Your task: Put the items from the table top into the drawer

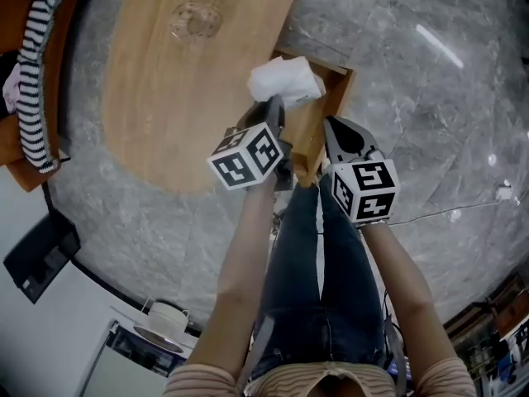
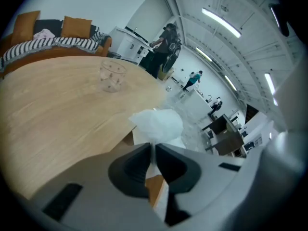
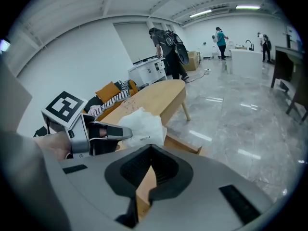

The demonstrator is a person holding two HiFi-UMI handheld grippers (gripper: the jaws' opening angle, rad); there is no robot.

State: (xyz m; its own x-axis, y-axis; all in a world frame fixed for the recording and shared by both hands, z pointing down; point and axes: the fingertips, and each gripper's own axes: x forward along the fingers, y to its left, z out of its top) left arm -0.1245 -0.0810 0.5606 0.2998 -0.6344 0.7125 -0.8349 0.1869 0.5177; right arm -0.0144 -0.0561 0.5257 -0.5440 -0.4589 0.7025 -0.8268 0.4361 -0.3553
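A crumpled white plastic bag [image 1: 285, 81] [image 2: 156, 124] [image 3: 141, 125] hangs over the open wooden drawer [image 1: 340, 81] [image 3: 185, 147] at the right edge of the oval wooden table [image 1: 165, 89] [image 2: 53, 109]. My left gripper [image 1: 275, 103] [image 2: 153, 147] is shut on the bag's lower end. Just right of it, my right gripper [image 1: 329, 125] [image 3: 151, 149] sits over the drawer's near corner, its jaws shut with nothing between them. A clear glass [image 1: 197, 19] [image 2: 111, 76] stands on the table's far part. The inside of the drawer is mostly hidden by the bag and grippers.
An orange sofa with a striped blanket [image 1: 33, 64] [image 2: 48, 43] stands beyond the table's left side. People [image 2: 166, 42] [image 3: 168, 44] stand far off by white cabinets. A dark desk [image 2: 226, 134] stands on the marble floor. My legs [image 1: 322, 271] are below the drawer.
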